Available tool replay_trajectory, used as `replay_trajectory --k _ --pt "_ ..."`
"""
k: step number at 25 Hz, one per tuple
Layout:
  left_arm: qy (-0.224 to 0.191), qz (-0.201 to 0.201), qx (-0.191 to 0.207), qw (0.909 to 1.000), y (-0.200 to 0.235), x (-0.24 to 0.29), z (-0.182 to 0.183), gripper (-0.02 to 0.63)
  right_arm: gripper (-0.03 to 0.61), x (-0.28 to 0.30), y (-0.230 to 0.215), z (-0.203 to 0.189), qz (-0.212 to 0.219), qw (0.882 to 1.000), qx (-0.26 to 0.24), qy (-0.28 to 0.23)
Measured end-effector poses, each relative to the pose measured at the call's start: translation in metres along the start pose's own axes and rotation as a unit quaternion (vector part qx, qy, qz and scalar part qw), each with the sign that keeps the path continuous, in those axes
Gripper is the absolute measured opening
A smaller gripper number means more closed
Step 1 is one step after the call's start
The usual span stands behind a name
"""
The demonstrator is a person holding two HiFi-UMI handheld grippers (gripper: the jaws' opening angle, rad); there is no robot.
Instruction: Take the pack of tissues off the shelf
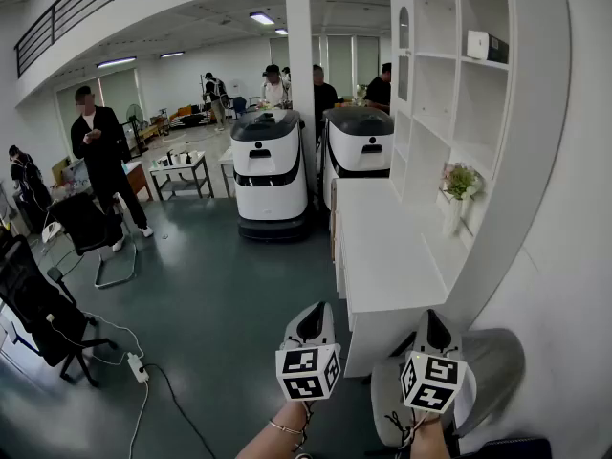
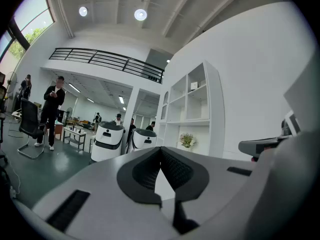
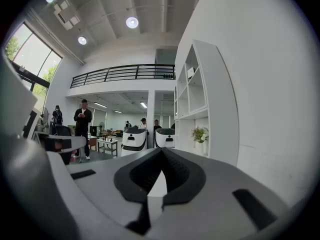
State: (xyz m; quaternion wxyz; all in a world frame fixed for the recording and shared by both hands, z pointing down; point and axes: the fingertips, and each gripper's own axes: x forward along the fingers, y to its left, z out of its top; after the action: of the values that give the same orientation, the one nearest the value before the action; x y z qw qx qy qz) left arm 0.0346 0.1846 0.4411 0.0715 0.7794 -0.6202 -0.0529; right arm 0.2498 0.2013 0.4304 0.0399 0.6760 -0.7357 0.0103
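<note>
The pack of tissues point(image 1: 486, 46) is a small white box with a dark end, resting in an upper cubby of the tall white shelf unit point(image 1: 507, 151) at the right. It shows small and far up in the left gripper view point(image 2: 193, 85) and the right gripper view point(image 3: 190, 73). My left gripper point(image 1: 315, 308) and right gripper point(image 1: 431, 316) are held low, side by side, in front of the white counter point(image 1: 382, 256), well below the pack. Both have their jaws together with nothing between them, as seen at the left gripper point(image 2: 160, 149) and the right gripper point(image 3: 161, 150).
A vase of flowers point(image 1: 458, 187) stands on a lower shelf. Two white service robots point(image 1: 270, 165) point(image 1: 360, 143) are parked beyond the counter. Several people stand farther back. To the left are a black office chair point(image 1: 40, 306) and a power strip with its cable point(image 1: 137, 368) on the floor.
</note>
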Motion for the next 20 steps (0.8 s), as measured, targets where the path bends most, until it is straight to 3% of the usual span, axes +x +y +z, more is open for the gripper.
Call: replay_trajectory --k 18,20 --pt "-0.004 0.010 -0.003 0.9999 0.030 -0.006 0.003 0.017 0.011 0.007 0.028 -0.002 0.016 0.999 0.025 -0.014" --pt "-0.004 0.011 -0.004 0.9999 0.035 -0.007 0.002 0.017 0.055 0.006 0.030 -0.002 0.015 0.999 0.026 -0.015"
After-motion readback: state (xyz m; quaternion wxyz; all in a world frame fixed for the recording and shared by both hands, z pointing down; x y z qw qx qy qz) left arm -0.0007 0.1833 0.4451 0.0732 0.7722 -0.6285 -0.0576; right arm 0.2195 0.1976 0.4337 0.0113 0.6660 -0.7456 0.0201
